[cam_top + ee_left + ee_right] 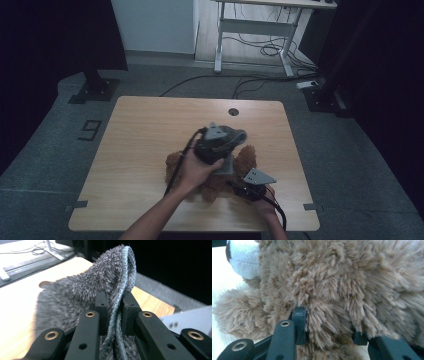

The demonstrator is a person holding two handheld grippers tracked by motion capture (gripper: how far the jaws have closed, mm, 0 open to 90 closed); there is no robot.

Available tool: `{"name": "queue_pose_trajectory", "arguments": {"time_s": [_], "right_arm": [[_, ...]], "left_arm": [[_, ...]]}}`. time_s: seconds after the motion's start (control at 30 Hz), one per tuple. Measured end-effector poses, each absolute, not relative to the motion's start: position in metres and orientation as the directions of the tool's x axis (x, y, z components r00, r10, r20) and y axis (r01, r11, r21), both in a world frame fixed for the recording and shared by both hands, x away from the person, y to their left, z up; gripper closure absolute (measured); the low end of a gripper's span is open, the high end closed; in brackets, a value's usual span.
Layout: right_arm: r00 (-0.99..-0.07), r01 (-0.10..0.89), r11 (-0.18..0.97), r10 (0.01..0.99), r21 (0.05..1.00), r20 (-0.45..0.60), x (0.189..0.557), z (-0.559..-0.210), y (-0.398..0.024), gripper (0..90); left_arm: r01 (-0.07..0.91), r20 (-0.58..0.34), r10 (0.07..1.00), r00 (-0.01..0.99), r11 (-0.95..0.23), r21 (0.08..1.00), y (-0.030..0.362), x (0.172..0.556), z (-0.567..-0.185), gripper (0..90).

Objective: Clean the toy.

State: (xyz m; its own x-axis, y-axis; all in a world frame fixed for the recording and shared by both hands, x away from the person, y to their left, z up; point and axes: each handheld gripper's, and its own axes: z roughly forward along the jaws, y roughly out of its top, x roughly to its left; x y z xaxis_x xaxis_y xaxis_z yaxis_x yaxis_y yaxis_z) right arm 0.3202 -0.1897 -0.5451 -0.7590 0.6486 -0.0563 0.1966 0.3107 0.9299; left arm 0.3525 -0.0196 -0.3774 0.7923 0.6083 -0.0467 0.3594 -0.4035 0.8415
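Left tongs (113, 302) pinch grey fleece garment (100, 280), raised over brown plush bear (212, 172) on tabletop (140, 130); right tongs (328, 326) clamp bear's fur; I judge risk: hem slips from narrow pinch, or bear drags if garment snags.

Grey fuzzy cloth (82, 290), brown plush bear (352, 287) (white muzzle), pale wood table (145, 130).

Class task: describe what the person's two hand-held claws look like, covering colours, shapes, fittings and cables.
Each claw, left claw and right claw, has a black body topped by a grey three-cornered plate, with a black cable trailing back past the wrist. In the gripper views the two jaws are matte black bars with brass-ringed holes and blocky black pads. The forearms are bare, no sleeves.
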Motion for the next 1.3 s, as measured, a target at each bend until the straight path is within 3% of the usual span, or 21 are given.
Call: {"name": "queue_pose_trajectory", "arguments": {"time_s": [0.13,0.27,0.83,1.07,1.3], "right_arm": [[-0.759,0.193,0.315,0.648,0.929,-0.062,0.32,-0.545,-0.19,56.6],[-0.758,0.195,0.311,0.65,0.93,-0.058,0.32,-0.545,-0.189,56.6],[-0.752,0.204,0.303,0.657,0.931,-0.049,0.321,-0.546,-0.189,56.5],[-0.753,0.201,0.301,0.656,0.932,-0.049,0.321,-0.546,-0.188,56.5],[-0.753,0.2,0.301,0.657,0.932,-0.05,0.321,-0.546,-0.188,56.4]], "left_arm": [[0.392,-0.031,0.603,0.797,-0.478,0.786,-0.047,0.361,-0.4,78.0],[0.464,-0.078,0.63,0.773,-0.477,0.747,-0.044,0.373,-0.428,78.1],[0.486,-0.044,0.713,0.7,-0.43,0.761,0.035,0.367,-0.431,78.8],[0.532,-0.142,0.738,0.659,-0.325,0.782,0.086,0.369,-0.433,78.8],[0.519,-0.138,0.752,0.645,-0.298,0.801,0.109,0.36,-0.431,78.7]]}}
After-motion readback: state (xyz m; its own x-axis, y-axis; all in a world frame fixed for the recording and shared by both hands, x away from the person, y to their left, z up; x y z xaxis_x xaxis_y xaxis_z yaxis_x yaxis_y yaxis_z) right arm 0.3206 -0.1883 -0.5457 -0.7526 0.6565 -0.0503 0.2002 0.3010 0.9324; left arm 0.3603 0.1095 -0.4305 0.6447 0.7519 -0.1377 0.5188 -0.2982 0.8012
